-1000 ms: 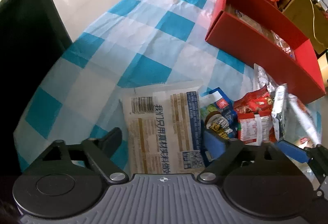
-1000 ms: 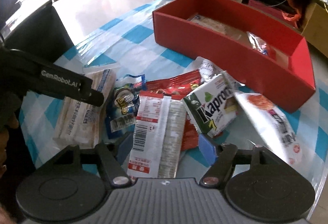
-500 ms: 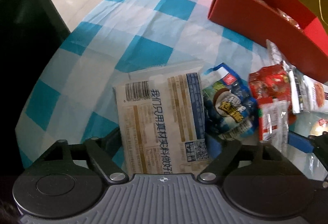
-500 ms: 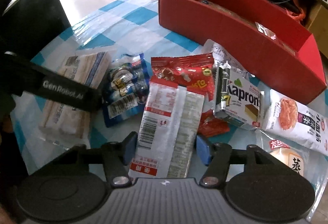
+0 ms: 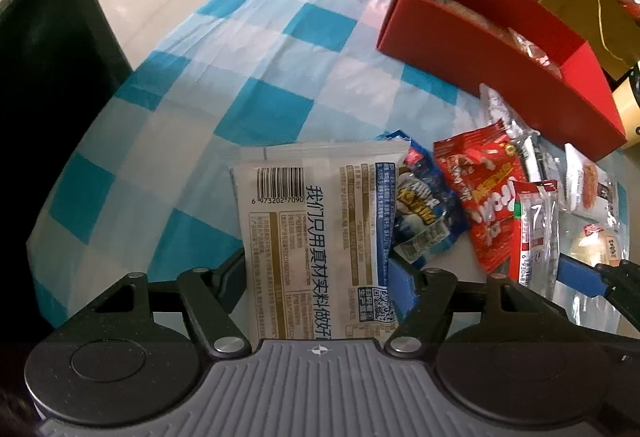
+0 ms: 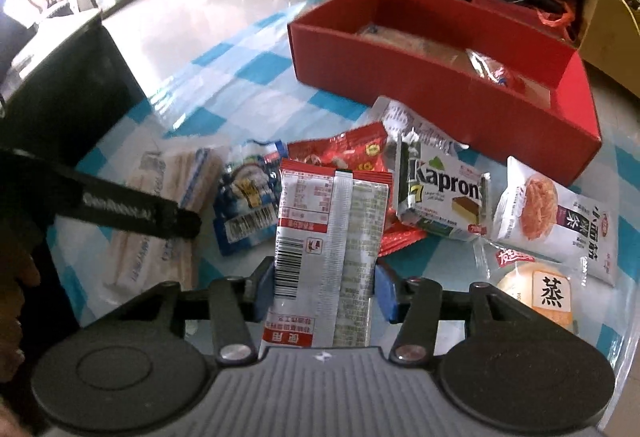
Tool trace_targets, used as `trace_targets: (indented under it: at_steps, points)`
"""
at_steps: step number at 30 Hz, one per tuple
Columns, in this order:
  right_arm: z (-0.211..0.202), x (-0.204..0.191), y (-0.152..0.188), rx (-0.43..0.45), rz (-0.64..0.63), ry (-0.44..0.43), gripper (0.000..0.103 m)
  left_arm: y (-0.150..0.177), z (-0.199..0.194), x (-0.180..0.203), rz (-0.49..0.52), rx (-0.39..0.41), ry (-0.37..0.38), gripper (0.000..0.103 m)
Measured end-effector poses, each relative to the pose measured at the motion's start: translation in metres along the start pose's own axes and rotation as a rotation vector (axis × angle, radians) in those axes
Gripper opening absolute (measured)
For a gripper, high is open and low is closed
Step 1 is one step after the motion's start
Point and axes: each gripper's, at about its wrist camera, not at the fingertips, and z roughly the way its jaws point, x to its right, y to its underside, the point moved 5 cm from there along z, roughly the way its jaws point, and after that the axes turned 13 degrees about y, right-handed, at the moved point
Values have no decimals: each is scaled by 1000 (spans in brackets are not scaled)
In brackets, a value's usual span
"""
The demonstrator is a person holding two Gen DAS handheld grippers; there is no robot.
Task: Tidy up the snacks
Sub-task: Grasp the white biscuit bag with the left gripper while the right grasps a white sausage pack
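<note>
Two grippers at work over one checked blue-and-white cloth. One red box stands at the far side of the cloth, open-topped, long axis running left to right across the right wrist view; at least two packets lie inside it, not clear enough to name.

Loose packets counted on the cloth, right wrist view: eight. One white flat packet, one blue packet, one red packet, one red-and-white sachet, one Kapron wafer pack, one crinkled silver-white wrapper behind it, one white packet with a noodle picture, one bun in clear wrap.

Left gripper: jaws closing, white flat packet between them, both fingers at its side edges; grip looks made. The packet lies flat at the left end of the pile, long axis straight away from the camera, barcode end far, QR end near.

Right gripper: jaws closing, blue pads pressed on both long edges of the red-and-white sachet, clenched on it. The sachet sits mid-pile, overlapping the red packet, long axis pointing away from the camera toward the red box, barcode at the near left.

Blue packet lies just beside the white flat packet, between the two gripped items.
</note>
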Motion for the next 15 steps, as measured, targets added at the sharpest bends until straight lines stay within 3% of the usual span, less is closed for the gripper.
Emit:
trace_targets:
  at_steps: [15]
  points:
    - [-13,14,-15,53,50,5,49,-7,-11,36,118,66,-1,76]
